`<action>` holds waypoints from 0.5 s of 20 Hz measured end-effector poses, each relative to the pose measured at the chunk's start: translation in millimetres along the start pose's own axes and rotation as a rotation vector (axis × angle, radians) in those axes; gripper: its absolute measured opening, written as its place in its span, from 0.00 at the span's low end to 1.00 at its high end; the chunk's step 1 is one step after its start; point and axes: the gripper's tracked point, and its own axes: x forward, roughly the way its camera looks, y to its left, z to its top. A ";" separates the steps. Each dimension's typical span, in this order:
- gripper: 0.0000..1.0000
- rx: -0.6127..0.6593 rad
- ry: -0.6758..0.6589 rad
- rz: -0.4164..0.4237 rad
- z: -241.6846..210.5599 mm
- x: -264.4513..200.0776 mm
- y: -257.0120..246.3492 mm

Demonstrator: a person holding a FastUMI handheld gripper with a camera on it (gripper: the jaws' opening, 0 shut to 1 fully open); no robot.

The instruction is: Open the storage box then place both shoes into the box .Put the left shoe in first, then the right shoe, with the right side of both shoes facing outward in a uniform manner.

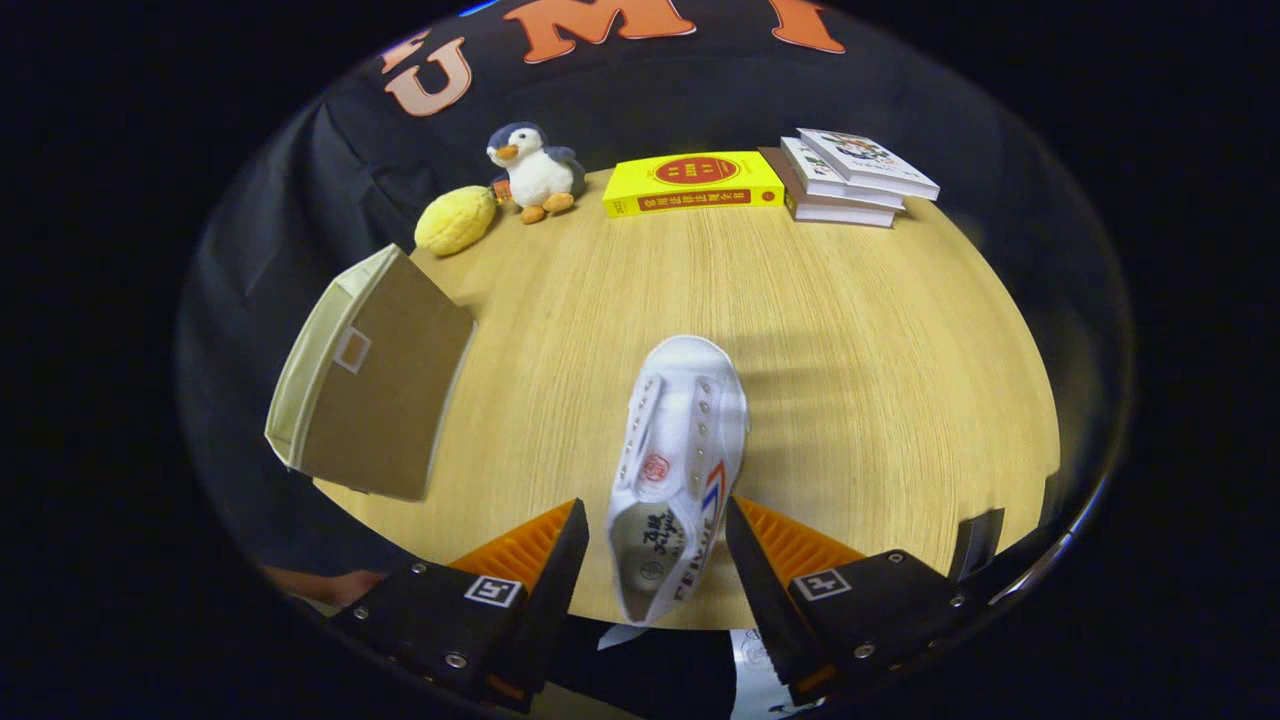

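White canvas shoe point(676, 470) on bench point(880, 340), heel between spread claw point(655, 540) fingers, seemingly untouched. Light, soft, crushable; best pinched across firmer heel collar.

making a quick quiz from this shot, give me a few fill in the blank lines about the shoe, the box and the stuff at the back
1. The heel of the white shoe lies between the open fingers of the hand-held gripper, its toe pointing ____ from them.
2. The storage box lies on the ____ table.
3. The plush penguin stands beside a ____ plush fruit.
4. Next to the yellow book is a stack of ____ books.

Missing words: away; wooden; yellow; three
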 end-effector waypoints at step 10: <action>0.64 -0.010 -0.078 -0.112 -3.9 59.9 -32.4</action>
